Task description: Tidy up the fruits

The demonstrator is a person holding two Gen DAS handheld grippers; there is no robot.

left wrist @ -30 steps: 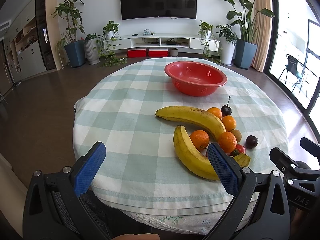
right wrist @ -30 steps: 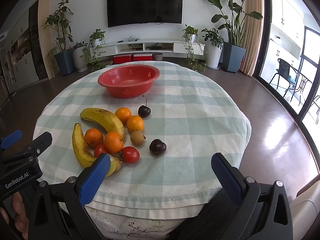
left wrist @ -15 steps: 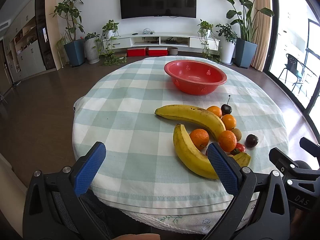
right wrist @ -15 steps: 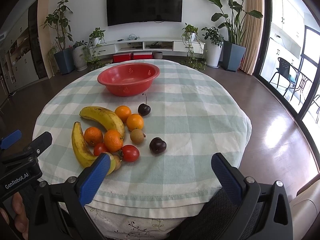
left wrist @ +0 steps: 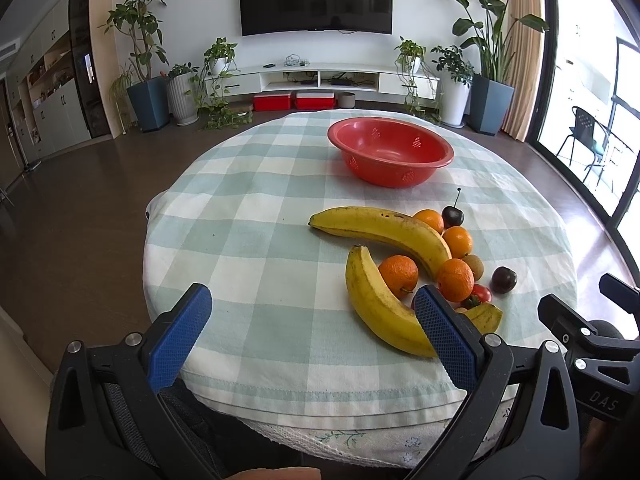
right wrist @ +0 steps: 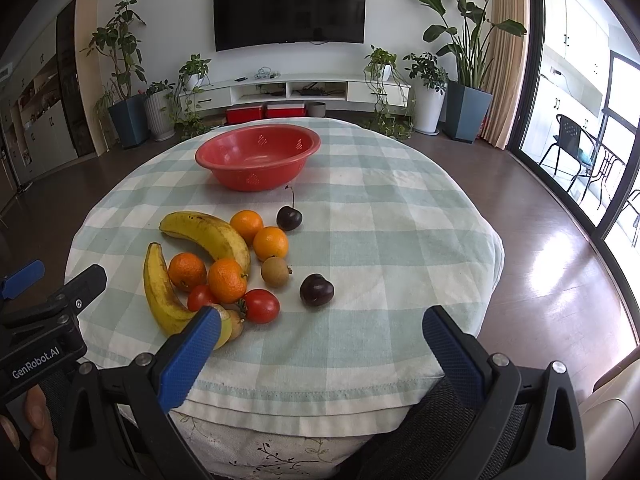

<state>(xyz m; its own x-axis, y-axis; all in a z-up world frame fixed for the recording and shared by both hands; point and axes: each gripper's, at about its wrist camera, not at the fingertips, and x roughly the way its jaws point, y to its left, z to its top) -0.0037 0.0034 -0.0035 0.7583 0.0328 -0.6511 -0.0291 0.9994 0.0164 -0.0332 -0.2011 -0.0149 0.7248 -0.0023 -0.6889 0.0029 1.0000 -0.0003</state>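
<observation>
A red bowl (left wrist: 390,152) (right wrist: 258,156) stands empty at the far side of the round table. Nearer lie two bananas (left wrist: 384,228) (right wrist: 210,236), several oranges (right wrist: 272,243), two tomatoes (right wrist: 261,305), a longan-like brown fruit (right wrist: 275,272), a dark plum (right wrist: 316,289) and a stemmed cherry (right wrist: 289,217). My left gripper (left wrist: 312,320) is open and empty over the table's near edge, left of the fruit. My right gripper (right wrist: 320,334) is open and empty at the near edge, just short of the plum and tomatoes.
The table wears a green-and-white checked cloth (left wrist: 256,208). Potted plants (right wrist: 466,56), a TV wall unit (right wrist: 296,88) and a glass door (right wrist: 592,120) stand far behind. A sofa edge (right wrist: 616,400) shows at the right.
Both grippers have crept slightly forward and up toward the table; the fruit sits a little lower in view. Jaws stay open.
</observation>
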